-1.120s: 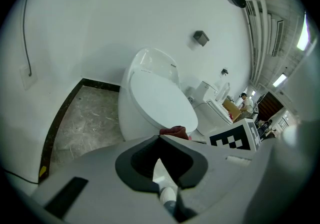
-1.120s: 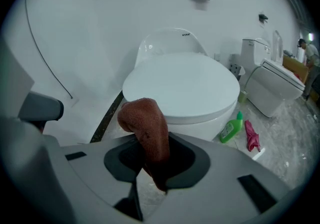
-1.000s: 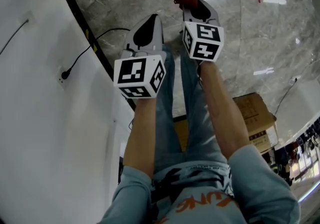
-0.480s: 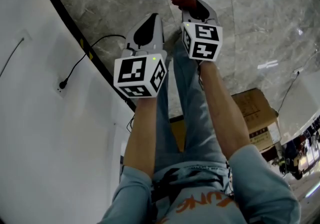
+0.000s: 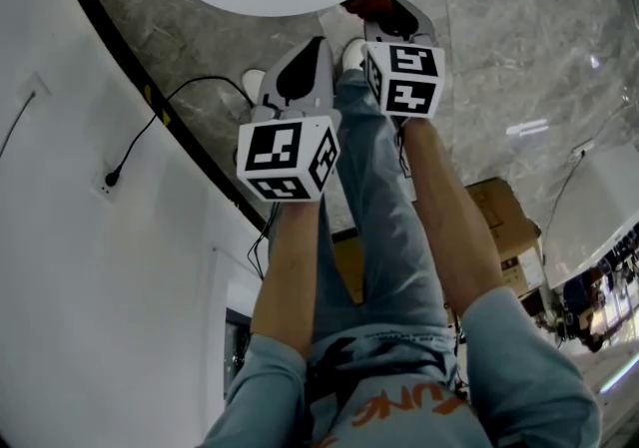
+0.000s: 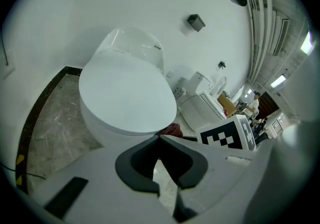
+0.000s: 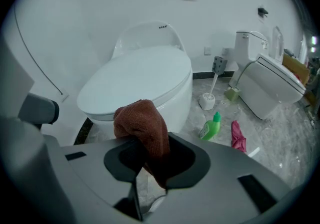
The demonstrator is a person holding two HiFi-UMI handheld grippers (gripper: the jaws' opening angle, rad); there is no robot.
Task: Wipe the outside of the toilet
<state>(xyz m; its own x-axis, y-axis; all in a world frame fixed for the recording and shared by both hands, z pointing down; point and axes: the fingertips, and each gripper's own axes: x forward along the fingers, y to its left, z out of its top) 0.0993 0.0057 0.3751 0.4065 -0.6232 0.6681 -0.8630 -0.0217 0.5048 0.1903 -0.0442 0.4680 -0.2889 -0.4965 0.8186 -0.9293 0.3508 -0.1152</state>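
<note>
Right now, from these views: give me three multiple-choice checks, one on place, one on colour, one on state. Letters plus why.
1. Where is the green bottle?
A) in a bucket
B) on the floor beside the pink rag
C) on a shelf

2. What colour is the cloth in the right tool?
A) blue
B) white
C) reddish brown

3. How is the toilet lid?
A) raised
B) down
C) taken off

Key:
1 B: the right gripper view shows it on the floor next to the rag.
2 C: the cloth between the jaws is reddish brown.
3 B: both gripper views show the lid lying flat, closed.
</note>
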